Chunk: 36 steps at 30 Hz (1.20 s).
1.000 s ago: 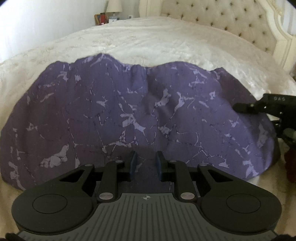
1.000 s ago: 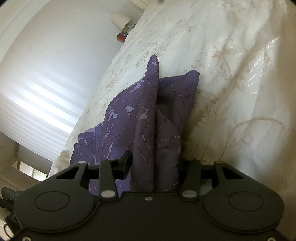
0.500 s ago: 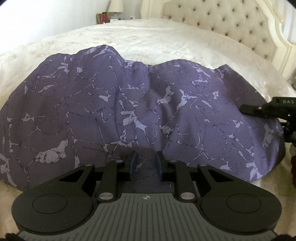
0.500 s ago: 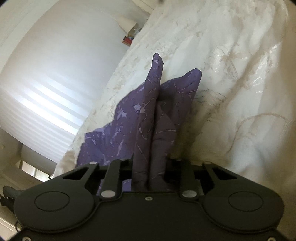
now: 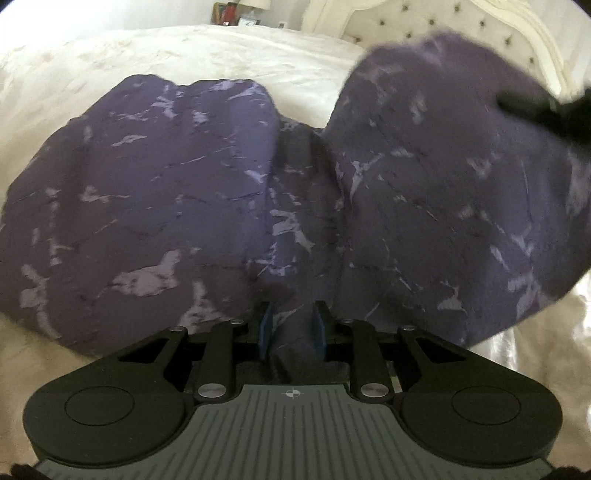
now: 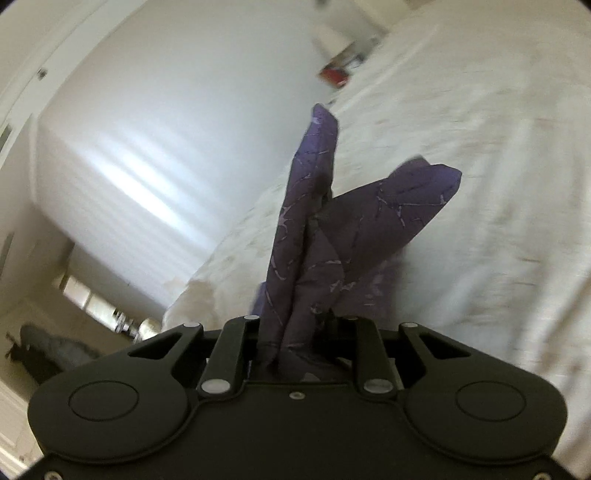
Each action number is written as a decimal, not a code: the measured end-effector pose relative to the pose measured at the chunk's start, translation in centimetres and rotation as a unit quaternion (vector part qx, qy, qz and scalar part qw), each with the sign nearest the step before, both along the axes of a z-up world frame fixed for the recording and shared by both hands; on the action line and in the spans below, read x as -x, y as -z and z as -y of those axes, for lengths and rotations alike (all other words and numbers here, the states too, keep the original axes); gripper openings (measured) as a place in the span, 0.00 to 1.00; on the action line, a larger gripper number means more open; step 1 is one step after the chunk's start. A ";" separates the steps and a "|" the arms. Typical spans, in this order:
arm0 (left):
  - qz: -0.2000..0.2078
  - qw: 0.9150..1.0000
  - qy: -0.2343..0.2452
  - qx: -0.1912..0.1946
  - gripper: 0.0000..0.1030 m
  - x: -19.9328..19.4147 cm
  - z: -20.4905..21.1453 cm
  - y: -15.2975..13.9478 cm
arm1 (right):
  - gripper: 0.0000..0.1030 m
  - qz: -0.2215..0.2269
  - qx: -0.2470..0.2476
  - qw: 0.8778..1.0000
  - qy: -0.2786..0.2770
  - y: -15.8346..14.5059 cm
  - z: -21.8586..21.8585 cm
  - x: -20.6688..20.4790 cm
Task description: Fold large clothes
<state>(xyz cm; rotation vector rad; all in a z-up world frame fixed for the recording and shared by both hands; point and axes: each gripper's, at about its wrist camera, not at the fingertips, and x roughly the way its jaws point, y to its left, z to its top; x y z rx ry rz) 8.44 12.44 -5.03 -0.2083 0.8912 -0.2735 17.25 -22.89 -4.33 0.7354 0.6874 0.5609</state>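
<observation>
A large purple garment [image 5: 177, 206] with pale marbled marks is lifted above the cream bed [image 5: 221, 51] and billows in two humps. My left gripper [image 5: 291, 326] is shut on its near edge, cloth bunched between the blue pads. My right gripper [image 6: 295, 332] is shut on another part of the garment [image 6: 310, 229], which stands up in two folded flaps and hides its fingertips. The right gripper also shows blurred at the far right of the left wrist view [image 5: 546, 110], raised against the cloth.
The tufted headboard [image 5: 480, 26] stands at the far right. A nightstand with a lamp and red items [image 5: 236, 9] is beyond the bed. A white wall [image 6: 166, 129] and the floor by the bed's foot [image 6: 55, 332] show in the right wrist view.
Both grippers have lifted the garment off the bed. The right gripper has risen and swung, pulling its side up high. The cloth has gone from flat to billowed with a fold in the middle.
</observation>
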 end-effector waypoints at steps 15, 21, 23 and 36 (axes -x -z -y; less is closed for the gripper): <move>-0.027 0.996 -0.041 0.077 0.22 3.7 -3.8 0.2 | 0.32 -0.079 0.038 0.989 -0.121 3.0 -17.3 -8.0; -0.031 0.990 -0.092 0.098 0.22 4.3 -5.7 0.6 | 0.56 -0.108 0.037 0.978 -0.172 5.0 -20.6 -9.2; -0.024 0.990 -0.097 0.097 0.22 4.1 -5.5 0.3 | 0.60 -0.110 0.024 0.974 -0.195 5.4 -21.4 -9.0; 0.112 0.993 0.027 0.028 0.23 5.7 -1.1 -5.9 | 0.65 0.027 0.001 0.988 -0.153 -1.4 -12.9 -6.5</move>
